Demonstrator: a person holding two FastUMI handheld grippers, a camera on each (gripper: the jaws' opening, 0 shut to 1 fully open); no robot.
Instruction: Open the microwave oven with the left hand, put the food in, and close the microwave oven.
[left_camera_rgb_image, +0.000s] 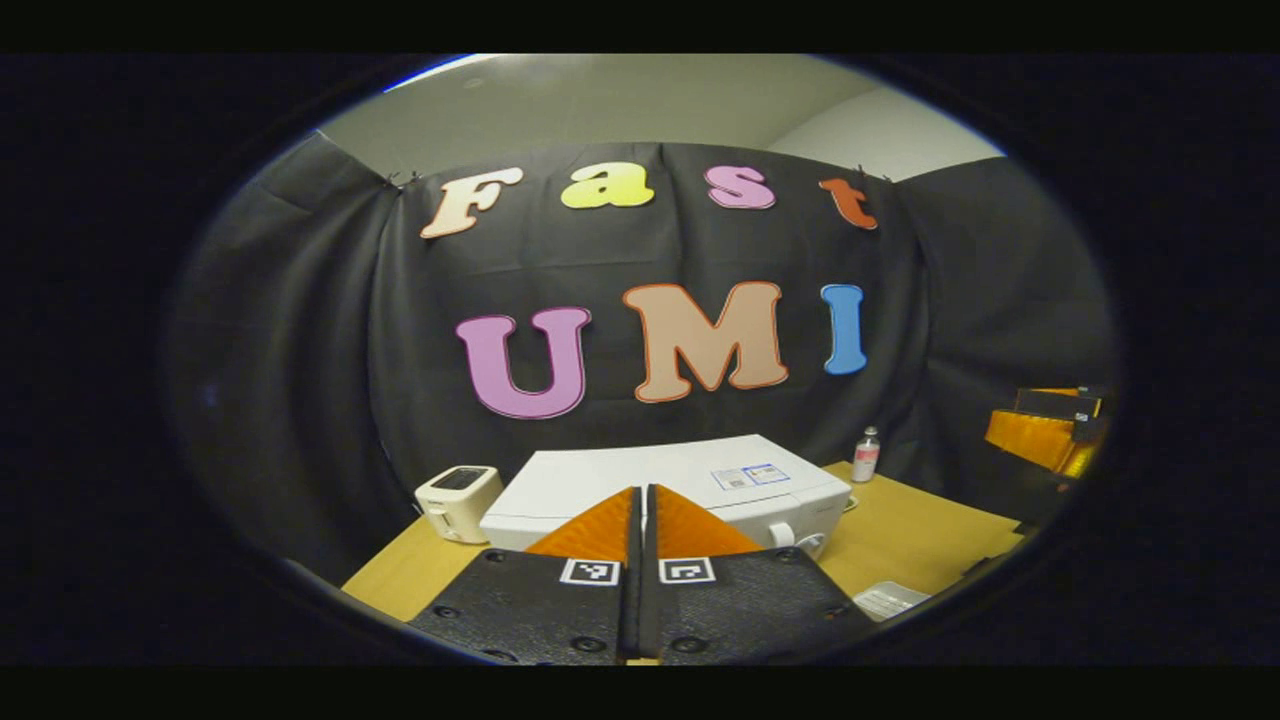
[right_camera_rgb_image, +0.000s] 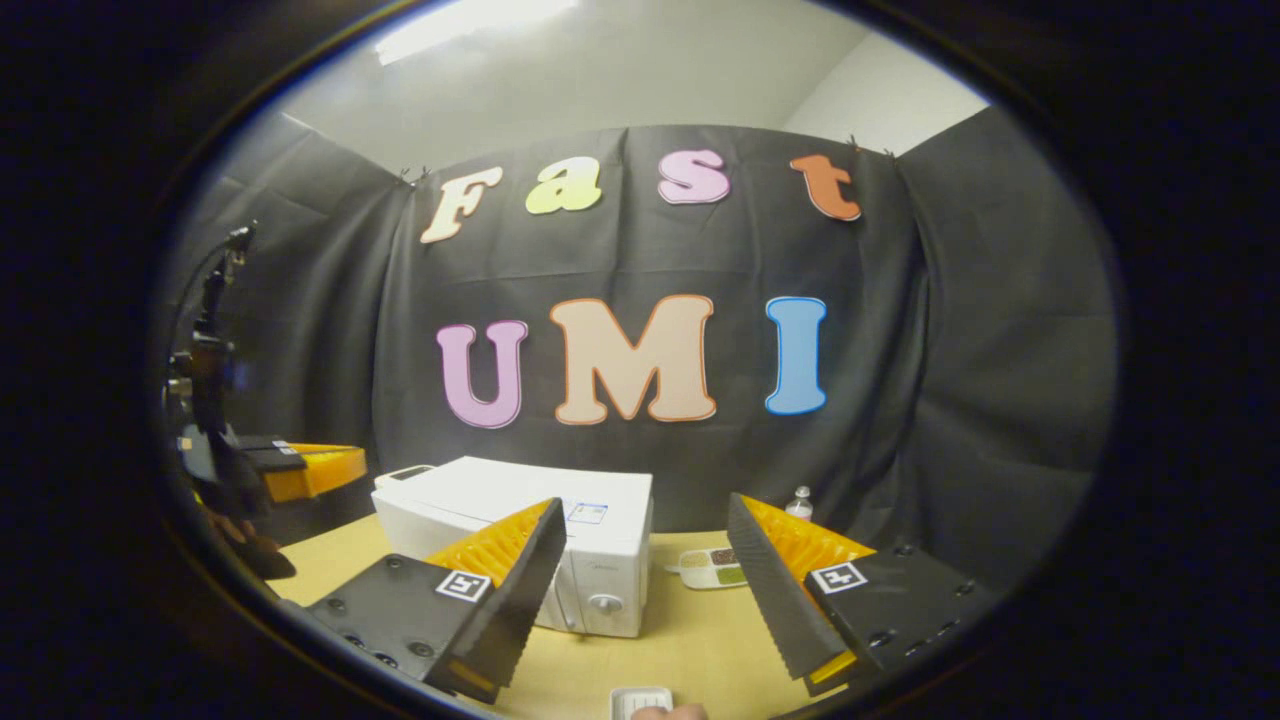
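The left gripper (left_camera_rgb_image: 645, 520) had its fingers together above the microwave oven (left_camera_rgb_image: 680, 480), which sat closed on the worktop (left_camera_rgb_image: 920, 530). The right gripper (right_camera_rgb_image: 640, 570) hung spread apart before the oven, the food tray (right_camera_rgb_image: 712, 568) just beside the oven.

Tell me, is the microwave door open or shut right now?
Shut. In the right gripper view the microwave door sits flush with its white front beside the knob, with no interior showing. The left gripper is shut above it and not touching it.
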